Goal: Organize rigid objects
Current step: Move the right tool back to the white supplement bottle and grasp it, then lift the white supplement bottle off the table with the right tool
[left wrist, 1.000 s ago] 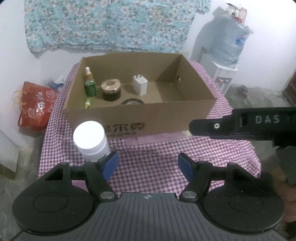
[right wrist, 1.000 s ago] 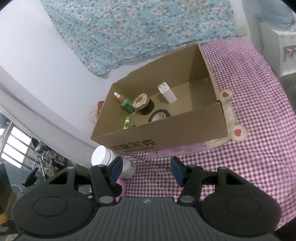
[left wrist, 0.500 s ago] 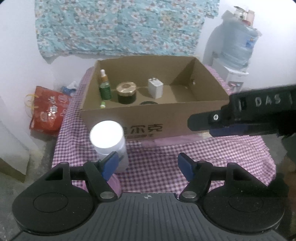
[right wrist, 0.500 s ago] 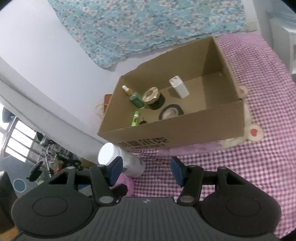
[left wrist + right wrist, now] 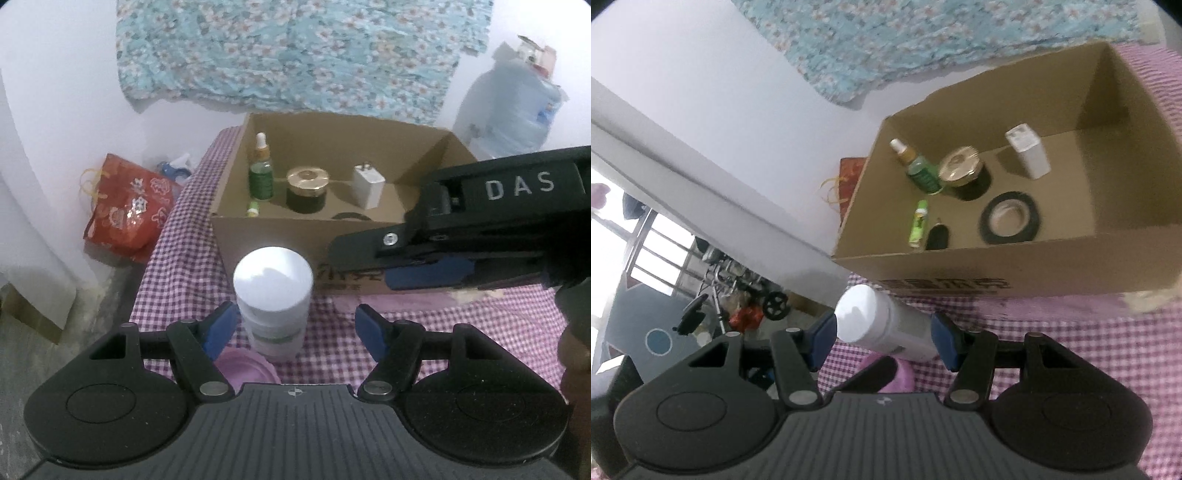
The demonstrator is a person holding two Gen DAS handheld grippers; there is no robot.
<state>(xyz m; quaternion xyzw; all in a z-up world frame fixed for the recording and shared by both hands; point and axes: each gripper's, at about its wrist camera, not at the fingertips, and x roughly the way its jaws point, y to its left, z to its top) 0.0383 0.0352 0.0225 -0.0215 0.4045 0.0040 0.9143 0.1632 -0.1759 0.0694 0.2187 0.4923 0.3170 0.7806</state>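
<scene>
Standing upright on the purple checked tablecloth point(image 5: 443, 332), the white jar point(image 5: 273, 295) sits just in front of the cardboard box point(image 5: 280, 236), near its left front corner. Your left gripper point(image 5: 293, 328) has its blue-padded fingers spread wide, the jar between them and closer to the left pad; neither pad is seen pressing on it. Your right gripper point(image 5: 884, 334) is likewise wide open, with the same jar point(image 5: 882, 325) framed between its pads and a visible gap on the right side; contact on the left side cannot be judged. In the left wrist view your right gripper point(image 5: 461, 258) crosses from the right, level with the box front.

Inside the box: a green dropper bottle point(image 5: 918, 168) by the left wall, a gold-lidded dark jar point(image 5: 962, 168) just beside it, a white charger point(image 5: 1028, 155) further right, a black tape roll point(image 5: 1010, 223) lying flat, a small green tube point(image 5: 919, 223) and a small black item point(image 5: 937, 236) near the front wall. A pink lid point(image 5: 247, 365) lies on the cloth just below the white jar. A red bag point(image 5: 127, 210) is on the floor at left; a water jug point(image 5: 513, 107) stands at far right.
</scene>
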